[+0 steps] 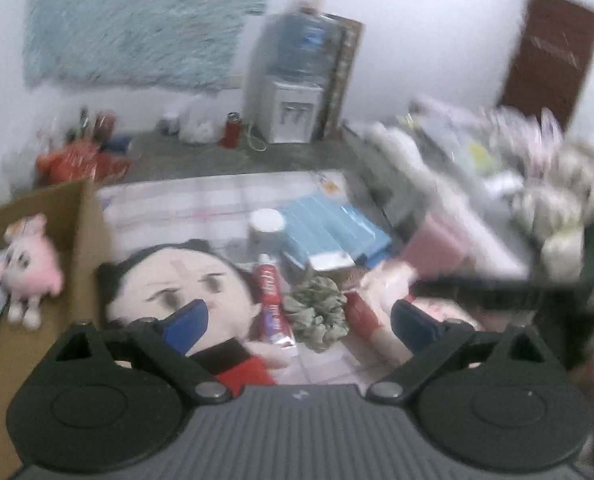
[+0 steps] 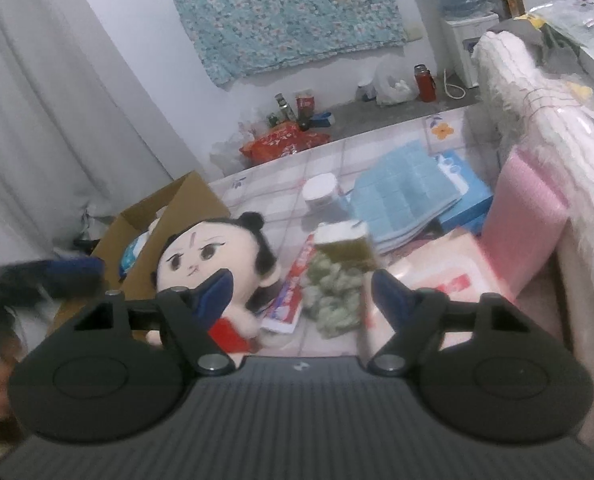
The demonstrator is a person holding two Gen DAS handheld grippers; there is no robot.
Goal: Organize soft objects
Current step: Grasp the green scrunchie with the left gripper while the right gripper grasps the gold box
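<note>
A plush doll [image 1: 177, 280] [image 2: 213, 256] with black hair and a red outfit lies on the tiled floor beside a cardboard box [image 1: 85, 236] [image 2: 169, 216]. A pink plush [image 1: 29, 268] sits inside the box. A green scrunchie [image 1: 317, 312] [image 2: 333, 296] lies to the right of a red toothpaste tube [image 1: 271, 300] [image 2: 293, 292]. My left gripper [image 1: 303, 324] hangs open above the doll and the scrunchie, holding nothing. My right gripper [image 2: 303, 292] is open over the same spot, with nothing gripped. A blurred olive and white block [image 2: 345, 248] sits just beyond the scrunchie.
Blue booklets [image 2: 409, 192] and a white-lidded jar [image 2: 321, 192] lie further back. A pink and white packet [image 2: 437, 280] and a pink sheet [image 2: 525, 216] lean by a fluffy white cover [image 2: 537, 112] on the right. A water dispenser [image 1: 293, 100] and red bags [image 2: 281, 140] stand by the wall.
</note>
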